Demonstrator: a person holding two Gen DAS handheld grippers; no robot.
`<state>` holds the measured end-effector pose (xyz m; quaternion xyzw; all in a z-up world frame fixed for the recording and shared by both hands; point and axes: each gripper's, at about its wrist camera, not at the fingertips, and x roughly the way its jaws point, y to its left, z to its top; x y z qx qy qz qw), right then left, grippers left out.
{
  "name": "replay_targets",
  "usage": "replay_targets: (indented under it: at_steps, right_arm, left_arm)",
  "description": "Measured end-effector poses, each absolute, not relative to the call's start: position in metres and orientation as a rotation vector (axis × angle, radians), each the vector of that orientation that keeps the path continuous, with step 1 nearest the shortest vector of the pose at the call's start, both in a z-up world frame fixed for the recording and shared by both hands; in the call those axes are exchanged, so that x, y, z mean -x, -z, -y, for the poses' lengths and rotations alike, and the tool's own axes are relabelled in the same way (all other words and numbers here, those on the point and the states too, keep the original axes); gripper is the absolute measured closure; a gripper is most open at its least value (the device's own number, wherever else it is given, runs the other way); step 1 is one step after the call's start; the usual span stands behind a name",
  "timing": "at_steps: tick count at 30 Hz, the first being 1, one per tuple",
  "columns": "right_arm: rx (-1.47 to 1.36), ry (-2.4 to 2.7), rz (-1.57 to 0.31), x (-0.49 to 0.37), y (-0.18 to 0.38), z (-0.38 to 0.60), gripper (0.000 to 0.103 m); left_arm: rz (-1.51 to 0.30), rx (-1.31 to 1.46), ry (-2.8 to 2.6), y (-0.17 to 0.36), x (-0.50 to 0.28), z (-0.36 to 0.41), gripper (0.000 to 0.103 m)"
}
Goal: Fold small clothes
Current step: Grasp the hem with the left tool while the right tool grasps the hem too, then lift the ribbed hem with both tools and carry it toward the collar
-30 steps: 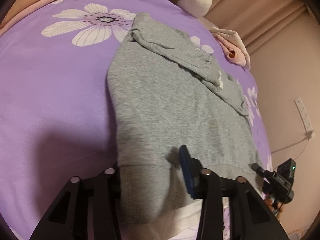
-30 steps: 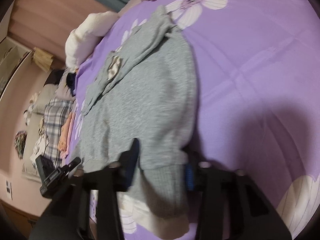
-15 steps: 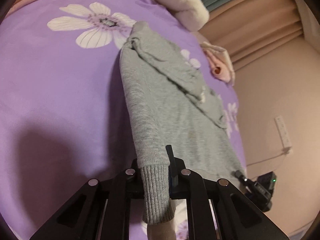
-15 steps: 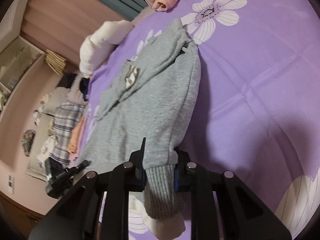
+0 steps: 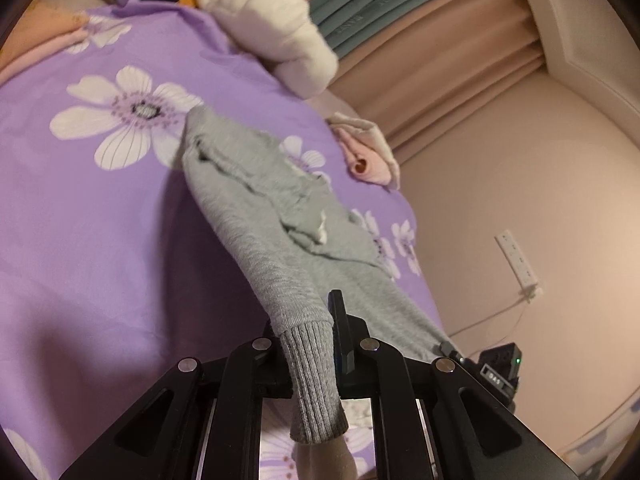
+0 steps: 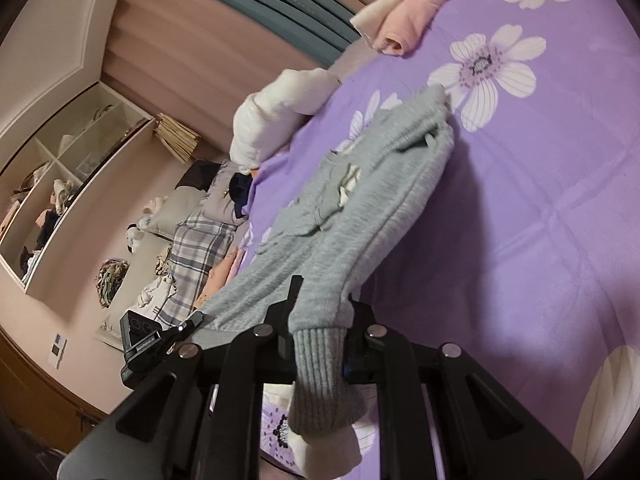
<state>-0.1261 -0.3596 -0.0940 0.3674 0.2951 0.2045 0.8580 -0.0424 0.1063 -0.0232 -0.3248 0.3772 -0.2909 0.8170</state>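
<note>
Left gripper [image 5: 306,344] and right gripper [image 6: 318,344] each clamp a ribbed hem corner of the grey sweater [image 5: 256,200], near end raised, far end lying on the purple floral bedsheet [image 5: 80,220].

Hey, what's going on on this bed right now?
A person is folding a grey sweater on a purple flowered bed, with a gripper in each hand. The left gripper is shut on one ribbed hem corner and the right gripper on the other. The hem end hangs raised off the bed; the far end rests on it.
</note>
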Motion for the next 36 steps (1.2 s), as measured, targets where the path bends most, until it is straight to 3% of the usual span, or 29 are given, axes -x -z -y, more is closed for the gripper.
replay_targets:
  at_steps: [21, 36]
  right_arm:
    - [-0.545, -0.496, -0.57, 0.202, 0.026, 0.364, 0.088]
    - [-0.686, -0.484, -0.635, 0.141, 0.04, 0.374, 0.086]
  left_arm:
    - [-0.769, 0.578, 0.701, -0.041, 0.116, -0.116, 0.094]
    - [-0.909, 0.692, 0.622, -0.015, 0.049, -0.122, 0.094]
